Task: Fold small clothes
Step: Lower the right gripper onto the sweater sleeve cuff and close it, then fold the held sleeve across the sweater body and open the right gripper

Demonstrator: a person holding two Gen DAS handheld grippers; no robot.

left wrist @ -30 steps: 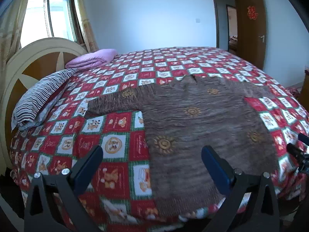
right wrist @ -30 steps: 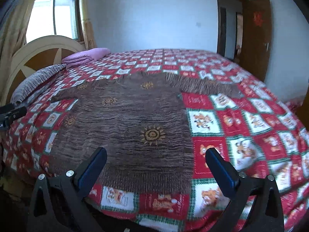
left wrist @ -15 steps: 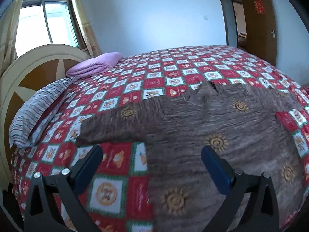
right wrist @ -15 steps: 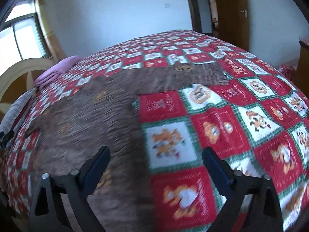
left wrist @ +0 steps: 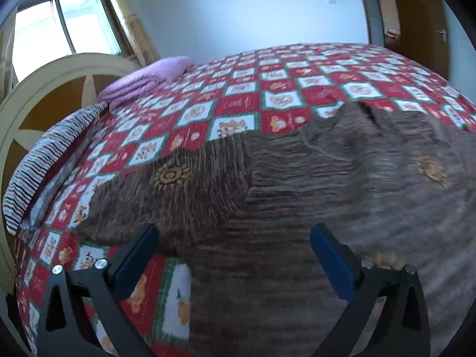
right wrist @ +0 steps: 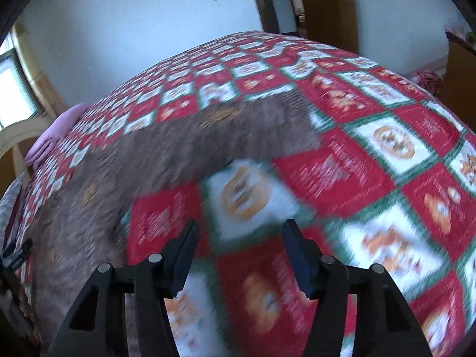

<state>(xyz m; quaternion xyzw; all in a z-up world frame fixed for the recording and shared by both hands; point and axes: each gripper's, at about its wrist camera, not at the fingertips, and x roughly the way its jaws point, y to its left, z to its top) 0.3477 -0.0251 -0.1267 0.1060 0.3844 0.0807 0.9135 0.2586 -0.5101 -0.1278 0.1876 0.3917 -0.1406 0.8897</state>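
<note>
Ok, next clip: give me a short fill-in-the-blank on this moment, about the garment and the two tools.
1. The brown sweater lies spread flat on a checked red, white and ____ bedspread.
2. The sweater is decorated with orange ____ motifs.
3. The left tool hovers over the sweater with its fingers ____.
4. Between the fingers of the right tool shows only the ____, not the sweater.

Missing words: green; sun; open; bedspread

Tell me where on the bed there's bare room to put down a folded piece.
Bare quilt lies beyond the brown sweater, between it and the far wall, and right of its sleeve toward the door side. The headboard side is crowded: striped pillow and folded purple blanket.
</note>
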